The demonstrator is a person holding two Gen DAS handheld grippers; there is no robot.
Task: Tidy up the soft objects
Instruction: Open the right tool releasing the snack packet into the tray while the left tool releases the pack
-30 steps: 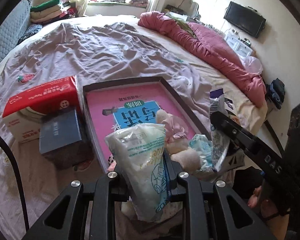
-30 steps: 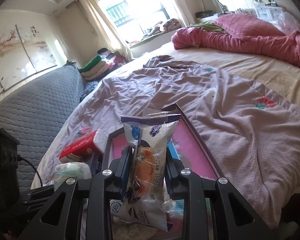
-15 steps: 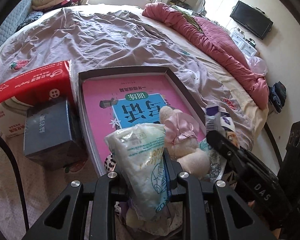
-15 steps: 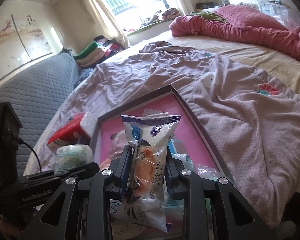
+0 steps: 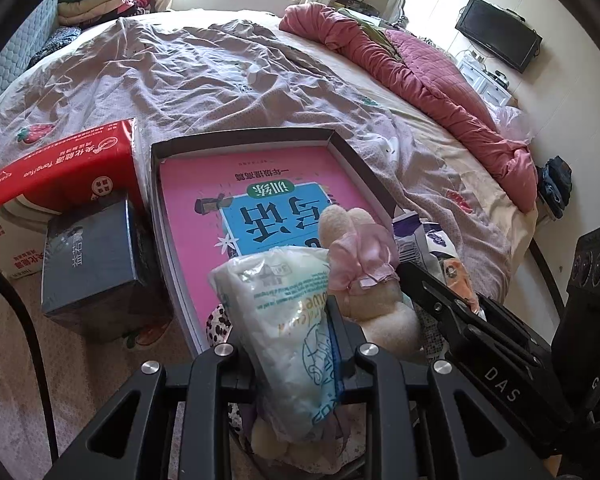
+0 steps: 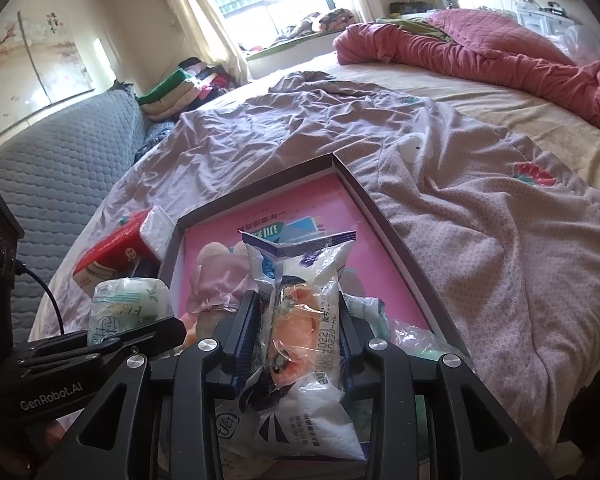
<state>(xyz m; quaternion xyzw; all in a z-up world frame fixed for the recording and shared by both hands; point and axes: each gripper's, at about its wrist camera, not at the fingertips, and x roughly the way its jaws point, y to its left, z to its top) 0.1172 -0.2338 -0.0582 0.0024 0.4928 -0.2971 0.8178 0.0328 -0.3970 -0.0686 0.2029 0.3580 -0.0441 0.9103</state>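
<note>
My left gripper (image 5: 286, 320) is shut on a clear bag of white cotton (image 5: 284, 320) with teal print, held upright over the near end of the dark tray (image 5: 240, 136). My right gripper (image 6: 298, 312) has a white and purple snack packet (image 6: 300, 320) between its jaws. They are opening, and the pads still touch the packet's sides. A pink book lines the tray, and on it lies a cream plush bunny (image 5: 356, 256) in a pink dress, just ahead of both grippers. The right gripper (image 5: 432, 284) shows at the right of the left wrist view.
A red tissue box (image 5: 60, 168) and a dark blue box (image 5: 88, 268) sit left of the tray on the lilac bedspread (image 5: 220, 72). A pink quilt (image 5: 440, 72) is bunched along the far right. Folded clothes (image 5: 96, 0) are stacked by the window. A black cable (image 5: 20, 320) hangs at the left.
Both grippers have sunk toward the tray's near end with their packs. The right jaws stand slightly wider around the snack packet.
</note>
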